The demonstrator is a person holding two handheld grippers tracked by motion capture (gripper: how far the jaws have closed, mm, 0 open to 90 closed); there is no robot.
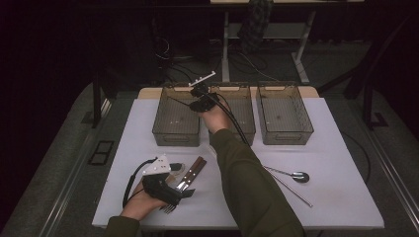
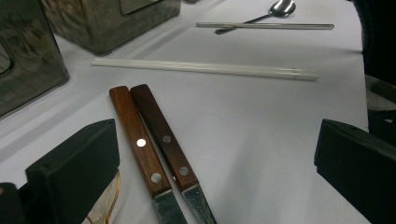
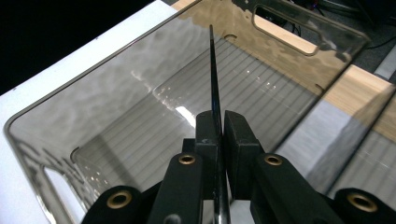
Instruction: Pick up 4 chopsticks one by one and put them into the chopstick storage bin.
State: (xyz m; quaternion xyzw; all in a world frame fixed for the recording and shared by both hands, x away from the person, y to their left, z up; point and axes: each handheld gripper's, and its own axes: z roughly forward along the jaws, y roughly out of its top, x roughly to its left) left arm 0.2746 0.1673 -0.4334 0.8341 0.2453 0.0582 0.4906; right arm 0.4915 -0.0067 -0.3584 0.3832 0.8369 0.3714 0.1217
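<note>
The person wears dark green sleeves [image 1: 247, 182], and both black tongs [image 1: 170, 195] have brass rivets [image 3: 187, 159], cables and a grey plate [image 1: 157, 166].

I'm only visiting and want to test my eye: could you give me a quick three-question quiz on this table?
1. True or false: the right claw is shut on a thin dark stick.
2. Which bin does that stick hang over? A) the left bin B) the middle one C) the right one
3. Fill in: the open left claw frames two wooden-handled ____.

Key: 1 true; 2 A; 3 knives.
</note>
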